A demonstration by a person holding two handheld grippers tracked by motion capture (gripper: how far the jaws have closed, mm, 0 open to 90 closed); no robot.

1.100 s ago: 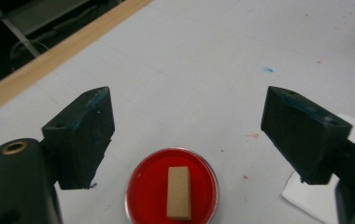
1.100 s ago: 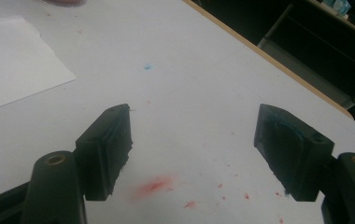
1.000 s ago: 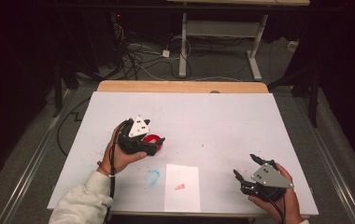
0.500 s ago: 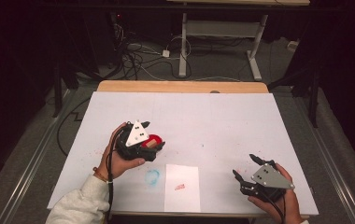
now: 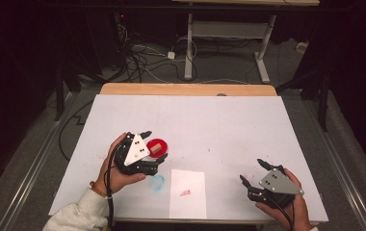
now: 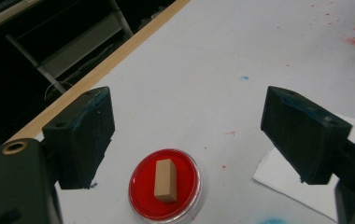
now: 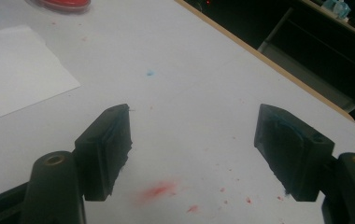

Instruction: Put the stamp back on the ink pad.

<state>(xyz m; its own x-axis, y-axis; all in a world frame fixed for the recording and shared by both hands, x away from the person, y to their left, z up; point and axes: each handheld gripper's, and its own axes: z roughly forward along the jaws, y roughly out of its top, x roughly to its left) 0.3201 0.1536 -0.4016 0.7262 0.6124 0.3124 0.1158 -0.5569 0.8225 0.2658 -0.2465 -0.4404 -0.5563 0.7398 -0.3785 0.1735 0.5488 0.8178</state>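
Observation:
A round red ink pad (image 5: 158, 147) (image 6: 165, 189) lies on the white table, with a small wooden stamp block (image 5: 155, 147) (image 6: 165, 179) resting on it. My left gripper (image 5: 153, 146) (image 6: 189, 140) hangs just over the pad, jaws open on either side of the block and apart from it. A white paper sheet (image 5: 188, 193) with a small red stamp mark (image 5: 185, 193) lies near the front edge. My right gripper (image 5: 254, 172) (image 7: 192, 149) is open at the front right, over bare table with red ink specks.
A blue ink smear (image 5: 157, 183) marks the table left of the paper. The table (image 5: 229, 125) has a wooden strip along its far edge (image 5: 186, 89). Cables and desk legs (image 5: 189, 43) stand on the floor beyond.
My left gripper has drawn back toward the person and opened, leaving the wooden block on the red pad in plain sight. The right gripper has barely moved.

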